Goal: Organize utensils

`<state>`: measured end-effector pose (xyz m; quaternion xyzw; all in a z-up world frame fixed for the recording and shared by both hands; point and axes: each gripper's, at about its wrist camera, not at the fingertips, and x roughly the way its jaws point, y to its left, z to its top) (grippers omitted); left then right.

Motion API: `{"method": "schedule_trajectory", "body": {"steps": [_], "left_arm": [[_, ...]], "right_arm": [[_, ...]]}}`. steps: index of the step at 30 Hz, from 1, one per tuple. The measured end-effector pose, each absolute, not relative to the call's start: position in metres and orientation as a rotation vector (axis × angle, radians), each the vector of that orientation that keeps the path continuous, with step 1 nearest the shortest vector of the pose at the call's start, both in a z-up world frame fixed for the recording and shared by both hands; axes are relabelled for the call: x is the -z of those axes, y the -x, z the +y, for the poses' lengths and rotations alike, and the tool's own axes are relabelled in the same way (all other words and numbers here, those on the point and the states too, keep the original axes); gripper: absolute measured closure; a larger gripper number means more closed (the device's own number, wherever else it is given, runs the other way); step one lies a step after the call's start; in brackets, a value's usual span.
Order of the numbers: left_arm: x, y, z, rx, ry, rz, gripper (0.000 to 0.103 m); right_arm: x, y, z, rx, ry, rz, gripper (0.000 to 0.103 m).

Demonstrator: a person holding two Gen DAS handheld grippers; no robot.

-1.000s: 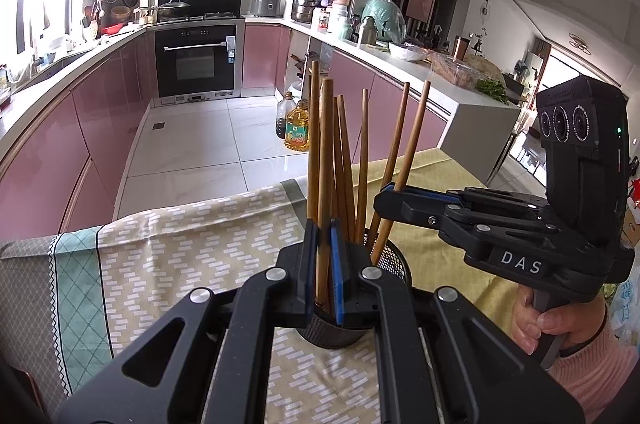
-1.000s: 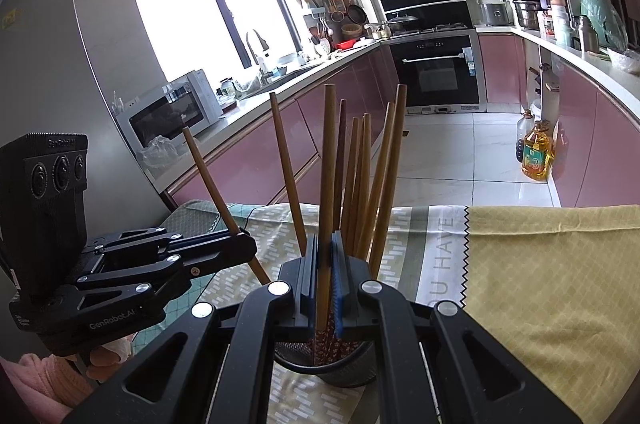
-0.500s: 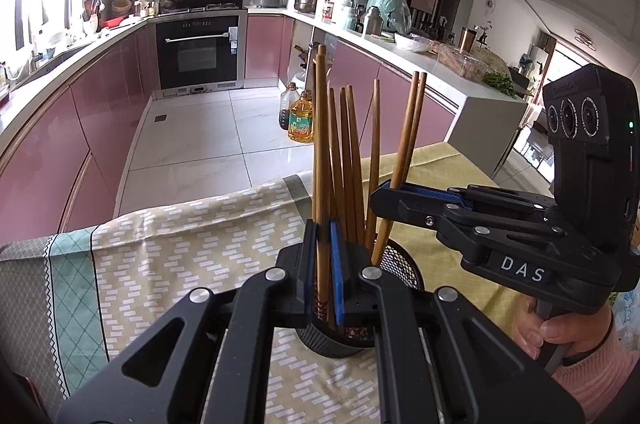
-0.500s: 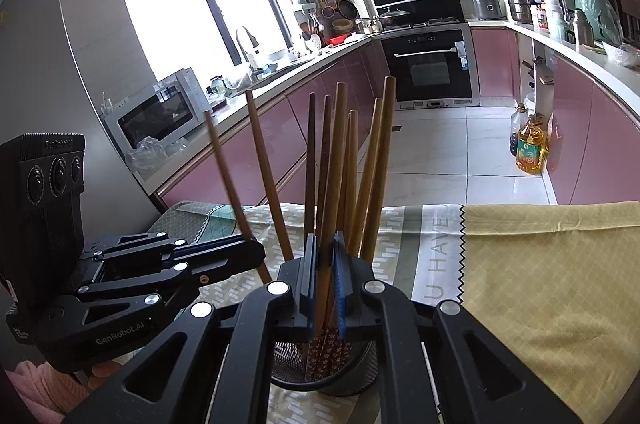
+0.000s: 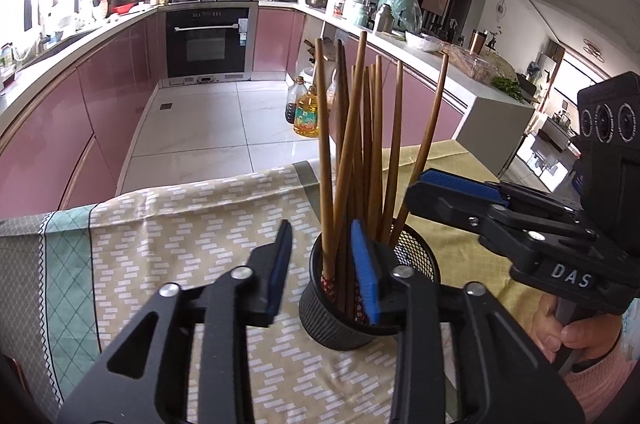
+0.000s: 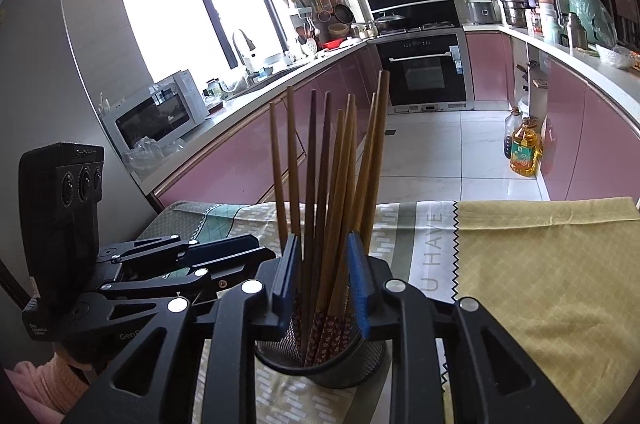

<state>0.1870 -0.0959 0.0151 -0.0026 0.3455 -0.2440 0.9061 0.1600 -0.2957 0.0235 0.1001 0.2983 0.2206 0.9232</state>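
Ten or so wooden chopsticks stand fanned out in a black mesh cup on a cloth-covered worktop in a pink-fronted kitchen, patterned ends down. Both grippers have just been opening. The left gripper has its fingers parted; one chopstick stands in the gap, with the right blue pad close beside the sticks at the cup's rim, and no pad visibly presses on it. The right gripper also has its fingers apart, several sticks rising loosely between them with daylight on either side. A person's hand in a pink sleeve holds the right tool's handle.

The sticks look light, stiff and smooth, likely to slide or pivot in a loose pinch and to topple against their neighbours. A firm hold on the bare shaft, above the rim, would probably suit them best, taking one or a pair at a time. The cup looks light too, and might tip if a stick drags against its wall.
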Motion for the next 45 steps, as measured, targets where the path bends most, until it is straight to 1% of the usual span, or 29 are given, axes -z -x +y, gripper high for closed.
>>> {"method": "schedule_trajectory", "body": {"steps": [1,2,3,4,5,6,7,8,9,11,13,14,23,32,45], "left_arm": [[-0.015,-0.183,-0.093,0.493,0.004,0.701,0.065],[-0.015,-0.179,-0.089,0.482,0.006,0.687,0.055],[-0.016,-0.175,-0.086,0.469,0.008,0.676,0.049],[-0.016,-0.169,-0.081,0.449,0.006,0.655,0.044],[-0.015,-0.162,-0.076,0.43,-0.003,0.634,0.041],[-0.016,-0.157,-0.073,0.416,-0.007,0.622,0.035],[-0.015,-0.15,-0.067,0.394,-0.006,0.609,0.019],[-0.015,-0.143,-0.061,0.365,0.0,0.589,0.008],[-0.016,-0.137,-0.055,0.346,0.003,0.571,0.007],[-0.014,-0.127,-0.045,0.306,0.001,0.561,0.006],[-0.011,-0.117,-0.035,0.262,0.016,0.55,0.006],[-0.01,-0.112,-0.03,0.248,0.023,0.548,0.006],[-0.008,-0.07,-0.006,0.173,0.026,0.445,0.006],[-0.014,-0.041,0.0,0.133,0.016,0.35,0.006],[-0.015,-0.012,0.006,0.102,0.007,0.302,0.006]], "right_arm": [[-0.025,-0.155,-0.295,-0.447,-0.198,0.602,0.07],[-0.026,-0.15,-0.295,-0.439,-0.192,0.59,0.065],[-0.027,-0.144,-0.295,-0.427,-0.184,0.577,0.053],[-0.027,-0.138,-0.295,-0.415,-0.174,0.561,0.047],[-0.028,-0.133,-0.294,-0.406,-0.167,0.55,0.045],[-0.027,-0.128,-0.294,-0.397,-0.162,0.54,0.039],[-0.026,-0.123,-0.293,-0.391,-0.158,0.531,0.032],[-0.025,-0.118,-0.292,-0.385,-0.151,0.523,0.028],[-0.023,-0.113,-0.29,-0.378,-0.141,0.518,0.023],[-0.019,-0.103,-0.287,-0.361,-0.124,0.505,0.018],[-0.016,-0.095,-0.283,-0.343,-0.113,0.483,0.009],[-0.013,-0.09,-0.279,-0.338,-0.106,0.473,0.006],[0.0,-0.06,-0.263,-0.305,-0.095,0.408,0.006],[-0.006,-0.033,-0.256,-0.239,-0.056,0.312,0.006],[-0.003,-0.011,-0.247,-0.216,-0.046,0.273,0.007]]}}
